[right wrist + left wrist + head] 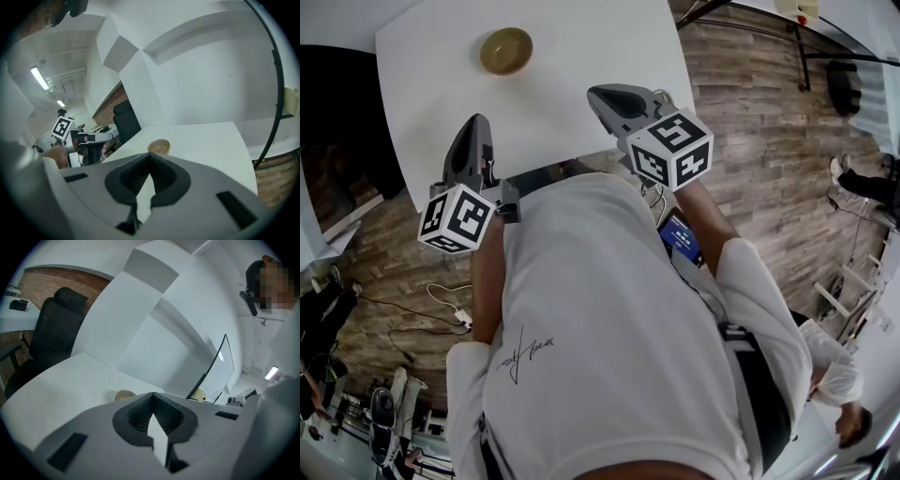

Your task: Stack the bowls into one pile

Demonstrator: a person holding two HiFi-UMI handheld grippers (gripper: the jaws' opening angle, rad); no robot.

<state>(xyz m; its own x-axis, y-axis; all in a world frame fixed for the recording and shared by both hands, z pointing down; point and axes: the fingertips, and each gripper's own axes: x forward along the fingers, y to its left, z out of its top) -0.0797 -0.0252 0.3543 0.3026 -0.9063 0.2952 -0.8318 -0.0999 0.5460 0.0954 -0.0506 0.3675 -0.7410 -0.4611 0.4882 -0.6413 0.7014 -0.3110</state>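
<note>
Head view, table: white rectangular table (581, 56) on a wood-pattern floor (750, 112).
Head view, bowl: olive-brown round bowl (506, 50), upright on the left half of the table and well away from the near edge. Whether it is one bowl or several nested cannot be told.
Head view, left gripper: left gripper (478, 120) over the table's near edge by the near left corner, well apart from the bowl.
Head view, right gripper: right gripper (595, 94) over the near edge toward the right side, also well apart from the bowl.
Head view, person: white shirt (609, 328) fills the lower frame.

Left gripper view, jaws: left gripper (152, 394) closed, tips touching, nothing between them.
Left gripper view, bowl: bowl (124, 394) on the table (61, 380), just left of the jaw tips in the picture and partly hidden behind them.
Left gripper view, surroundings: black office chair (56, 333) beyond the table's left edge.

Right gripper view, jaws: right gripper (150, 154) closed, tips together, empty.
Right gripper view, bowl: bowl (159, 146) on the table (211, 140), beyond the jaw tips, not touched.
Right gripper view, left gripper: seen at the left (89, 138), near the table's edge.
</note>
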